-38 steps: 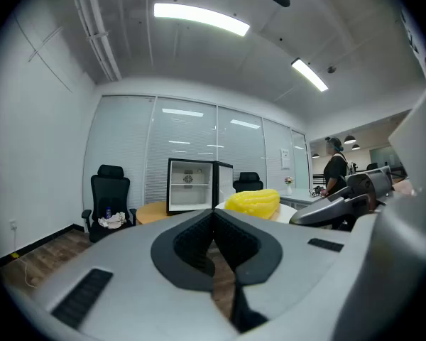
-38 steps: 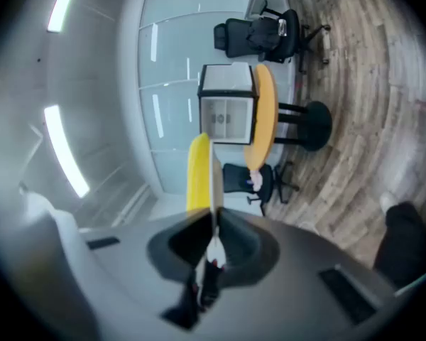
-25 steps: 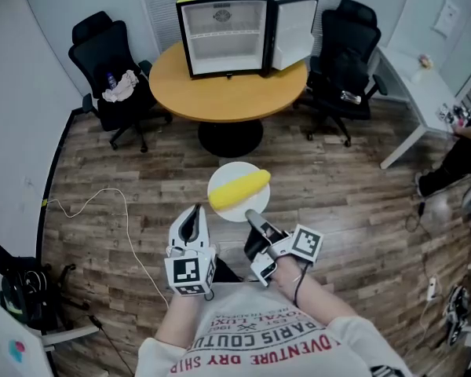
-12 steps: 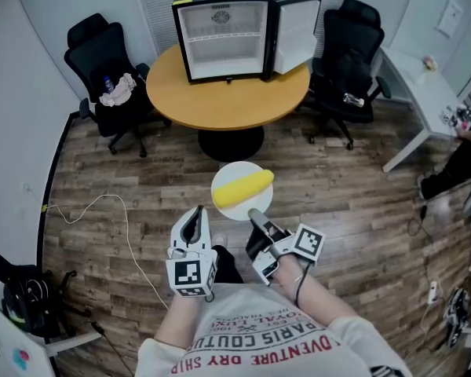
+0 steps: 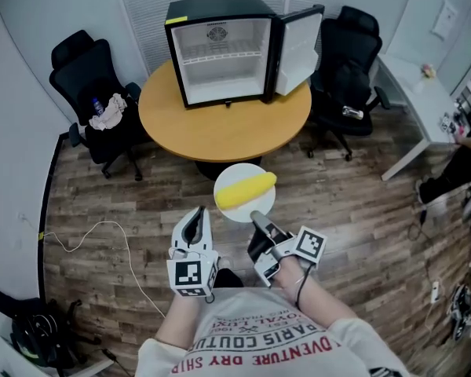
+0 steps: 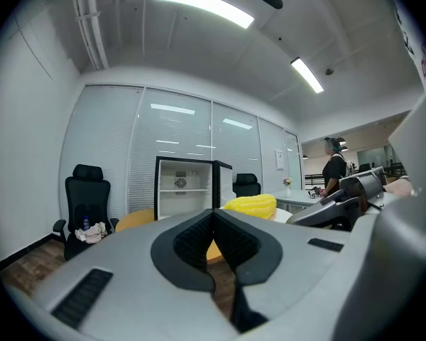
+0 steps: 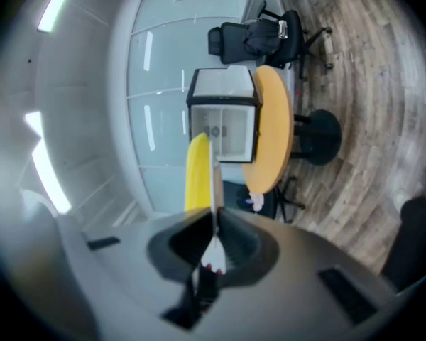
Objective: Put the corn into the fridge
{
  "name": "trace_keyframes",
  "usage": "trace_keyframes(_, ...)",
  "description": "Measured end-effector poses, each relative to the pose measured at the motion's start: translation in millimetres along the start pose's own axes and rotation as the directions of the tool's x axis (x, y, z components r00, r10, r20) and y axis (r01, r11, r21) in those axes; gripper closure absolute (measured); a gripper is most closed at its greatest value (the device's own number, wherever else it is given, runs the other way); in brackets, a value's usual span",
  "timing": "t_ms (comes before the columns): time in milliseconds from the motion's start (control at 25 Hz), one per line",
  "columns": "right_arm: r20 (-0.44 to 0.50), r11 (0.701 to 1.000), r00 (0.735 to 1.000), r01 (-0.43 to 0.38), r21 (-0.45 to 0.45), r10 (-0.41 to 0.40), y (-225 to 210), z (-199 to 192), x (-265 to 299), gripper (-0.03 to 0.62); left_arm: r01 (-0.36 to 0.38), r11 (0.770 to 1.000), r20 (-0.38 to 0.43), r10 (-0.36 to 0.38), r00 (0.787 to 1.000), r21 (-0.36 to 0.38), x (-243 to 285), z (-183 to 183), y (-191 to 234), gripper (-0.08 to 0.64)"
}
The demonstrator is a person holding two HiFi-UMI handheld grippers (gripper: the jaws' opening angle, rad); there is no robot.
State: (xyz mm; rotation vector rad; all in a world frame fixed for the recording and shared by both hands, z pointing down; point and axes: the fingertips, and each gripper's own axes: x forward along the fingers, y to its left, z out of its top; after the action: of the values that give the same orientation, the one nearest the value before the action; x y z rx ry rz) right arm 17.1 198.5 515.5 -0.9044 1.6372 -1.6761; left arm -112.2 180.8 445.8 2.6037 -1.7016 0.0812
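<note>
My right hand-held gripper is clamped on the near rim of a white plate, and its own view shows the rim edge-on, pinched between the jaws. The corn cob lies across the plate, yellow and roughly crosswise to me. I hold the plate level above the wood floor, just short of the round desk. My left hand-held gripper is beside it, apart from the plate, with its jaws together and nothing between them.

On the desk stands the black mini fridge, its door swung open to the right and its white shelves bare. A black office chair to the left of the desk carries a crumpled cloth, and another black office chair stands to the right.
</note>
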Motion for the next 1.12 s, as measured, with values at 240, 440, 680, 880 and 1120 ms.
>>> trace_keyframes(240, 0.051, 1.0, 0.999, -0.001, 0.002, 0.001, 9.6, 22.1, 70.3, 0.551, 0.048, 0.999, 0.015, -0.048, 0.999, -0.011, 60.2, 14.6, 53.2, 0.528)
trace_keyframes(440, 0.09, 1.0, 0.996, 0.001, 0.022, -0.003, 11.8, 37.3, 122.6, 0.551, 0.098, 0.995, 0.016, -0.098, 0.995, 0.004, 101.7, 17.9, 87.1, 0.528)
trace_keyframes(680, 0.103, 0.999, 0.995, -0.001, 0.04, -0.003, 9.4, 46.0, 166.8, 0.551, 0.097, 0.995, -0.005, -0.097, 0.995, -0.01, 128.8, 8.7, 122.0, 0.528)
trace_keyframes(880, 0.083, 0.998, 0.996, 0.019, 0.053, -0.023, -2.9, 63.9, 192.5, 0.551, 0.082, 0.997, -0.023, -0.082, 0.996, -0.011, 152.6, -0.4, 134.8, 0.528)
trace_keyframes(1120, 0.024, 0.998, 0.999, 0.026, 0.051, -0.027, -14.5, 98.4, 225.1, 0.551, 0.021, 0.999, -0.035, -0.022, 0.999, -0.029, 196.1, -10.5, 144.2, 0.528)
